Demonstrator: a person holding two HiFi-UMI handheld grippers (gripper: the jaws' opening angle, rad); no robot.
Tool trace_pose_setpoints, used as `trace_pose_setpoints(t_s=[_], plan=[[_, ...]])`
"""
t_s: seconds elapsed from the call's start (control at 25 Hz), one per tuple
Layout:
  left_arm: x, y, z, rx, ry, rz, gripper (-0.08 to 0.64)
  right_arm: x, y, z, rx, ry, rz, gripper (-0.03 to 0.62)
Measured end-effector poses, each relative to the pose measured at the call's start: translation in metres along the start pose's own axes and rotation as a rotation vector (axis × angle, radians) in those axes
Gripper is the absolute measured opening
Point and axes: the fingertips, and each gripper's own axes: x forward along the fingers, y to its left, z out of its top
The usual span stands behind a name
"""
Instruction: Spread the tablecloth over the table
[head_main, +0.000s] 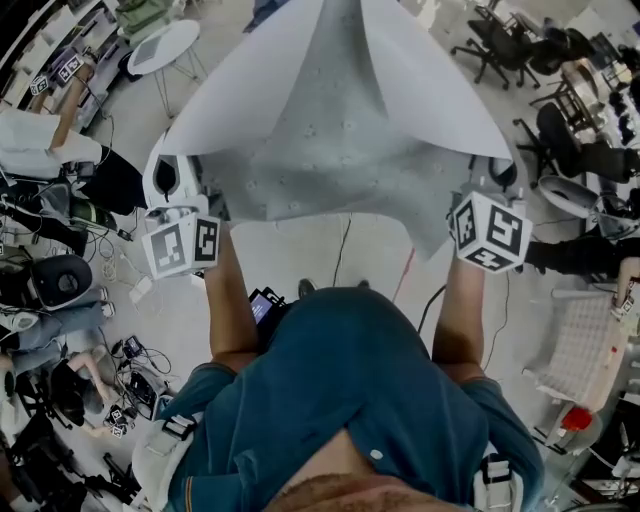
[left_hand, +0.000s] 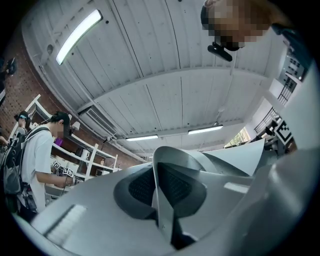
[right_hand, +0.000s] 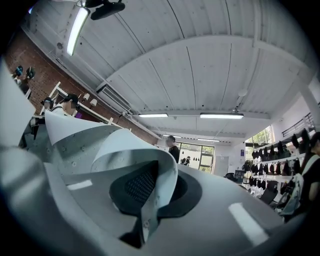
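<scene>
A pale grey dotted tablecloth (head_main: 330, 110) is held up in the air in front of me, fanning out wide and hiding whatever is below it. My left gripper (head_main: 170, 185) is shut on the cloth's near left corner and my right gripper (head_main: 492, 180) on its near right corner. Both gripper views point up at the ceiling. In the left gripper view a fold of the tablecloth (left_hand: 172, 162) stands pinched between the dark pads (left_hand: 142, 187). In the right gripper view the tablecloth (right_hand: 125, 147) curls over the jaws and its edge is clamped between them. No table top shows under the cloth.
A small round white table (head_main: 165, 45) stands far left, and office chairs (head_main: 500, 45) far right. A white rack (head_main: 580, 345) is at my right. Cables and gear (head_main: 60, 280) crowd the floor on the left. A person (left_hand: 37, 160) stands by shelves.
</scene>
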Motion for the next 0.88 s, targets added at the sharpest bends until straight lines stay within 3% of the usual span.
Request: trace_pose_setpoints(t_s=[0.36,0.88], plan=[[0.019,-0.004,-0.017,-0.031,0.016,-0.011,0.004,0.012,-0.009,-0.004,-0.01,0.021,-0.015,0.014],[0.047,-0.07,-0.026,0.052,0.051,0.063,0.003,0.068,-0.073,-0.042,0.058,0.0,0.082,0.014]])
